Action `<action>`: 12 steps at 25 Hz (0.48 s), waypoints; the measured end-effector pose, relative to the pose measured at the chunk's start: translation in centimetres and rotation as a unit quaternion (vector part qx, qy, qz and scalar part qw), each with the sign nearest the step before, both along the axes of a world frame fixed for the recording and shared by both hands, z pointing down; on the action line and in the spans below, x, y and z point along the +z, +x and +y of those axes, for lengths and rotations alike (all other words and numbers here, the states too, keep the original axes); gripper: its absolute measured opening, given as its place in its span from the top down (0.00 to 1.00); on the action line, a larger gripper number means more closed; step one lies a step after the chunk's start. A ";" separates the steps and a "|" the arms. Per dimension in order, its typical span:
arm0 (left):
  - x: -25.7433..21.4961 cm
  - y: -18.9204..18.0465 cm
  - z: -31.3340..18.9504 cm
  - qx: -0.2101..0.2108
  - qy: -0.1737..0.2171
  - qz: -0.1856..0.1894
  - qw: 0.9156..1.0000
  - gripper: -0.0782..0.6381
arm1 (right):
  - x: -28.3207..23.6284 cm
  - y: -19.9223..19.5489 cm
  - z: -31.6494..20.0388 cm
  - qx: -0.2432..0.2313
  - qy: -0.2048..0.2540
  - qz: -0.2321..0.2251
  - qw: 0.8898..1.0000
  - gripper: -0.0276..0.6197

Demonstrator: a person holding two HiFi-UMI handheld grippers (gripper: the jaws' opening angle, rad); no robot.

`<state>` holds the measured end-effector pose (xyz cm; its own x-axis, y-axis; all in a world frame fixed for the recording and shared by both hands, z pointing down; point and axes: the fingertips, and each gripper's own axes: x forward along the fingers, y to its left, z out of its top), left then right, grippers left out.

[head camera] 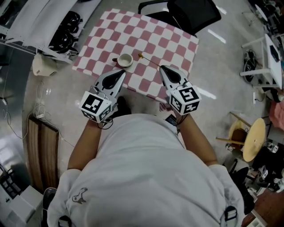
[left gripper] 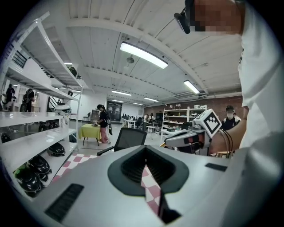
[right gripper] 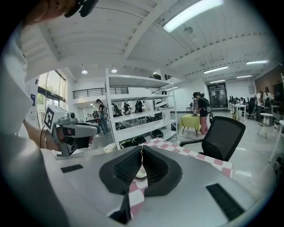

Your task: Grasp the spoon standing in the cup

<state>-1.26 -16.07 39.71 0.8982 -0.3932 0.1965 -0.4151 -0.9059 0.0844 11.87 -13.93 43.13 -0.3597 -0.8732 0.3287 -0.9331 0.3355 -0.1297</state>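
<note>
Nearest the person, the left gripper and the right gripper hover over the near edge of the desk, each with its fingers pressed together and nothing clearly between them. Just beyond them the cup stands upright on the checked cloth. The spoon lies slantwise to its right, outside it, with its nearer end meeting the right gripper's tips. A black chair stands behind the desk's far edge.

Around me: cloth, chair, shelves

A pink-and-white checked tablecloth lies spread ahead of me, with a black office chair at its far side. White shelving holding dark helmets runs along my left. A round-seated wooden stool sits well apart on my right.
</note>
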 end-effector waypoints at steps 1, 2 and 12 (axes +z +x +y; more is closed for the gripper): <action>0.1 0.0 0.8 -0.007 0.002 -0.001 1.000 0.87 | -0.1 0.2 0.7 -0.005 0.003 -0.001 1.000 0.91; 0.2 0.0 1.6 -0.015 0.003 -0.002 1.000 0.87 | -0.1 0.3 1.3 -0.011 0.006 -0.001 1.000 0.91; 1.8 -1.2 8.7 -0.072 -0.012 -0.022 0.997 0.87 | 0.7 0.7 6.4 -0.058 0.007 -0.009 0.998 0.91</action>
<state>-2.43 -7.34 41.49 0.8226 -0.5130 0.2453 -0.5451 -0.8342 0.0833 12.60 -7.48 43.83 -0.4647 -0.8297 0.3095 -0.8852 0.4436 -0.1398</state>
